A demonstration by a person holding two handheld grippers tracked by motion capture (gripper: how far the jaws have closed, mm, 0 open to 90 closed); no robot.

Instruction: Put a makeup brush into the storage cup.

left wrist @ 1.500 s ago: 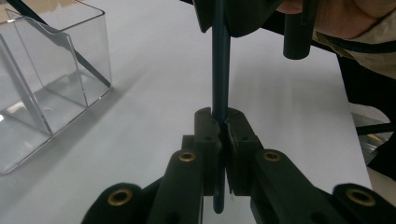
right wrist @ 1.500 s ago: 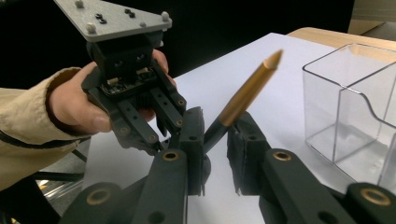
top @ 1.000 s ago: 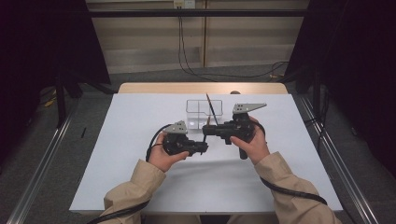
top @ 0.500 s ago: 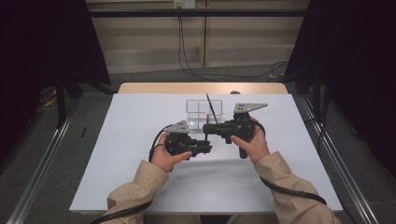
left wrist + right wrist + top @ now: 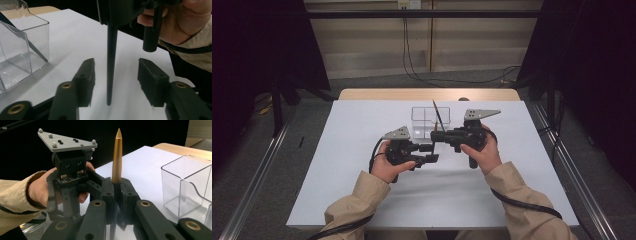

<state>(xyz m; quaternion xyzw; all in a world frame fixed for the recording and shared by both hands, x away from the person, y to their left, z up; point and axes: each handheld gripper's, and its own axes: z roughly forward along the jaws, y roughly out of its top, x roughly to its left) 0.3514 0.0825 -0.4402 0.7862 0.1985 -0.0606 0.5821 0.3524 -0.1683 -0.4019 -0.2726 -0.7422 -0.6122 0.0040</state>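
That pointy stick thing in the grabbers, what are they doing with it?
A person holds a gripper in each hand over a table with a white cover. The right gripper is clamped on a slim pen-like stick, gold on its pointed upper half and black lower down, standing upright. The left gripper has just been opening its jaws; the stick's black end hangs between its pads, untouched. A clear plastic box stands just beyond the grippers.

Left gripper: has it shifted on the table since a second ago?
No. The left gripper sits at the same spot below the clear box; only its jaws have just been opening around the pen.
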